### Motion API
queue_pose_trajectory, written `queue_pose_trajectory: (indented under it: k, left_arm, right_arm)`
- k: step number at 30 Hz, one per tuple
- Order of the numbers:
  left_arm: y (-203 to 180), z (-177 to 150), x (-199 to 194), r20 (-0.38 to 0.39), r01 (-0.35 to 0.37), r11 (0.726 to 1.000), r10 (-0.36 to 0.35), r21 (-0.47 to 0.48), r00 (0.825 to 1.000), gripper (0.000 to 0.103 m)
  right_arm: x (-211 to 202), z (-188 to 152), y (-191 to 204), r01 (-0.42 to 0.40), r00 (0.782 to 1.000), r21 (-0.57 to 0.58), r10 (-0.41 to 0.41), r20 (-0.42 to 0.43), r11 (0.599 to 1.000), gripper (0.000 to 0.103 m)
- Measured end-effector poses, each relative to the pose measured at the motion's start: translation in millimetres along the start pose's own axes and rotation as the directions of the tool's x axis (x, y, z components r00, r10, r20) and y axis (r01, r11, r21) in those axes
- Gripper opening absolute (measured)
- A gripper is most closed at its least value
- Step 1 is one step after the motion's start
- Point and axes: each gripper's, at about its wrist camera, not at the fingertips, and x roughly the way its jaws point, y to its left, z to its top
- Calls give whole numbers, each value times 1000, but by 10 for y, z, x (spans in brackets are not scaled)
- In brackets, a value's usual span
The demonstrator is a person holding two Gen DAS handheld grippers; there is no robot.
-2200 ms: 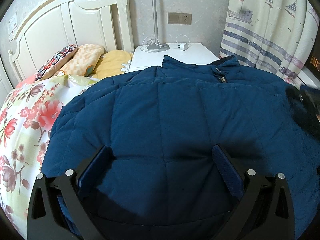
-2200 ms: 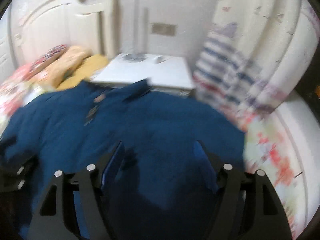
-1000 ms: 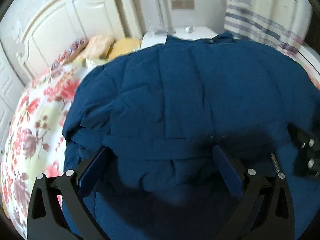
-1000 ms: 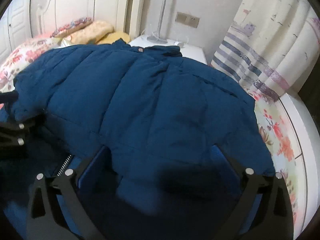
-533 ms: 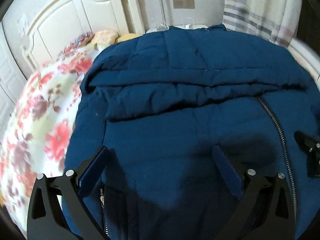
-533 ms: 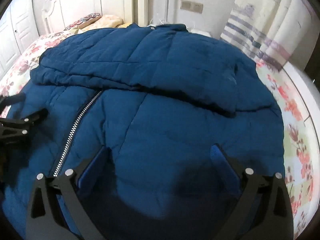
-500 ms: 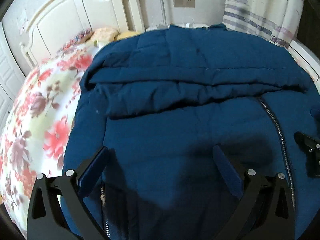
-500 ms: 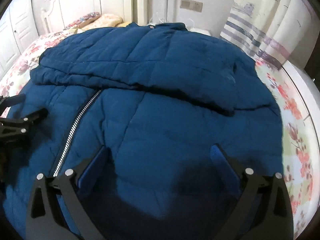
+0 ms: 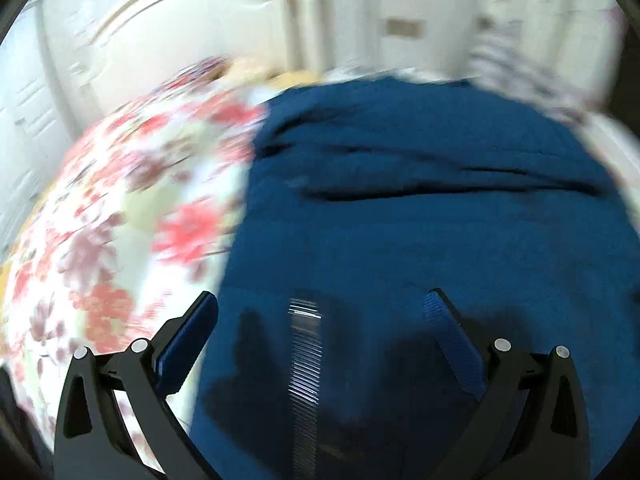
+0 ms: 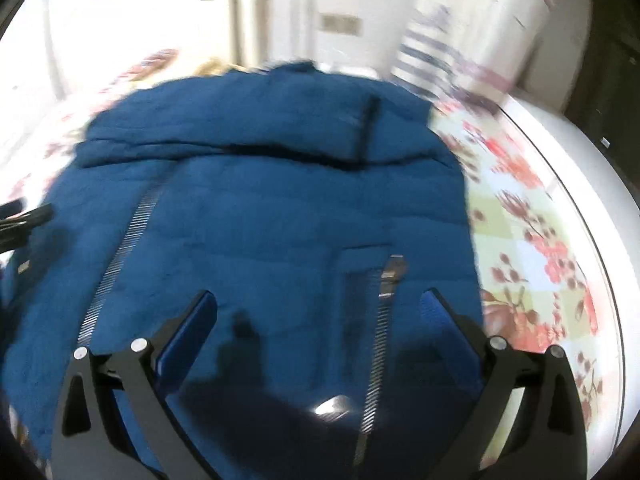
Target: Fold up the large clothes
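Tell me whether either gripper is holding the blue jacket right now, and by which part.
Nothing is held. The left gripper and right gripper both hover open over the blue jacket, with no fabric pinched between their fingers.

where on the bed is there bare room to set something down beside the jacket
Bare floral bedspread lies left of the blue jacket, and a strip to its right before the white bed edge. The middle is crowded by the jacket.

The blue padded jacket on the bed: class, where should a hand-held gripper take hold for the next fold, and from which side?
Probably the near hem of the blue padded jacket, from the near side. The top is already folded over, leaving a free edge below both open grippers, the left hand-held gripper and the right hand-held gripper.
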Motion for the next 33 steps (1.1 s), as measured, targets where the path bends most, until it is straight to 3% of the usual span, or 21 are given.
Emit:
queue_pose_trajectory:
  k: [2, 4, 6, 7, 10, 16, 18, 19, 20, 22, 26, 28, 31, 33]
  left_arm:
    - [-316, -111, -240, 45, 76, 992, -81, 98, 996, 99]
    - [-582, -234, -258, 36, 67, 979, -76, 194, 996, 99]
    - [-775, -363, -87, -24, 35, 966, -30, 255, 999, 99]
    - [-799, -408, -10, -41, 32, 966, -22, 258, 999, 99]
    - [-648, -400, 15, -72, 106, 978, -95, 179, 993, 99]
    - [-241, -519, -255, -9, -21, 990, 23, 142, 1000, 99]
    - [-94, -582, -247, -17, -74, 989, 76, 127, 997, 99]
    - [5, -601, -211, -42, -64, 993, 68, 98, 997, 99]
    - [94, -584, -166, -71, -20, 998, 23, 53, 997, 99]
    - [139, -565, -144, -93, 3, 1000, -1, 23, 996, 99]
    - [1, -572, -293, -41, -72, 996, 75, 61, 996, 99]
    - [-72, -628, -534, 12, -8, 997, 7, 72, 1000, 99]
    - [-309, -710, -872, 80, 94, 986, -106, 139, 991, 99]
    - [-525, -779, -857, 69, 69, 973, -86, 222, 994, 99]
  right_arm:
    - [-105, -44, 201, -46, 999, -71, 48, 25, 996, 100]
    - [-107, -109, 400, -91, 995, -147, 94, 16, 985, 100]
    - [72, -226, 597, -72, 997, -217, 63, -45, 974, 100]
    - [138, -255, 643, -60, 997, -225, 50, -52, 972, 100]
    - [149, -260, 557, -100, 994, -173, 90, -65, 980, 100]
    - [-127, -346, 394, -33, 999, -150, 28, -37, 988, 100]
    - [-134, -452, 240, 52, 998, -144, -57, -37, 988, 100]
    - [-101, -485, 194, 59, 997, -135, -66, -48, 989, 100]
    - [-68, -555, 90, 12, 999, -85, -16, -52, 996, 100]
    - [-56, -580, -15, -29, 998, -28, 27, -58, 999, 100]
    - [-179, -576, 153, 39, 998, -92, -43, -48, 995, 100]
    - [-375, -609, 272, -22, 1000, -127, 22, -2, 992, 100]
    - [-585, -701, 488, -93, 994, -202, 102, 37, 975, 100]
    - [-523, -763, 628, -107, 994, -260, 112, 5, 960, 100]
